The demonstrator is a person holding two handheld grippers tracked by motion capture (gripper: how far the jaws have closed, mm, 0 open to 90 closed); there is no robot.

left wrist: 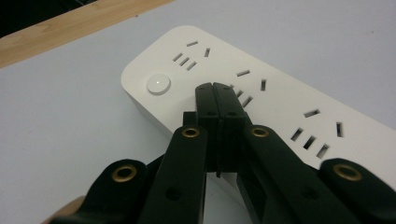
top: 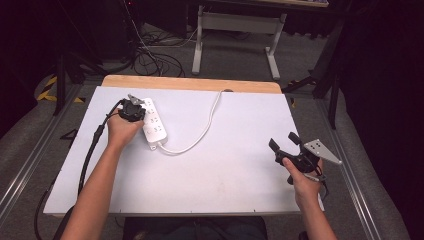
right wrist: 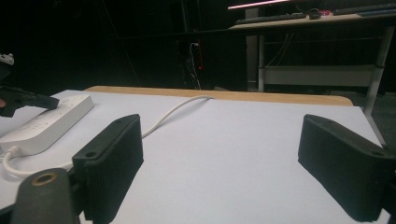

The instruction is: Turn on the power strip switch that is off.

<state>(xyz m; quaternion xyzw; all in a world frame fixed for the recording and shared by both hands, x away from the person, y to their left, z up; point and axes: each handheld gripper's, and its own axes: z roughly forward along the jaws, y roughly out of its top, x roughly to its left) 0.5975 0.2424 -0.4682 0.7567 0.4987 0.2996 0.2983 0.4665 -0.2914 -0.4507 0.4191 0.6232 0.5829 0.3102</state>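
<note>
A white power strip [top: 154, 122] lies at the left of the white sheet, and its white cable [top: 200, 132] curves toward the table's far edge. My left gripper [top: 136, 110] is shut with nothing between its jaws. Its tips [left wrist: 215, 91] rest on or just above the strip's top [left wrist: 280, 93], right beside the round button [left wrist: 158, 83]; I cannot tell whether they touch. My right gripper [top: 283, 140] is held above the sheet's right side with its jaws wide open and empty [right wrist: 229, 154]. From there the strip [right wrist: 46, 123] and cable [right wrist: 173, 114] lie far to the left.
The white sheet [top: 225, 165] covers a wooden table [top: 190, 82]. Behind the table stand a desk frame [top: 235, 22] and tangled cables on the floor [top: 150, 60]. The left gripper's black cable [top: 92, 150] trails off the sheet's left edge.
</note>
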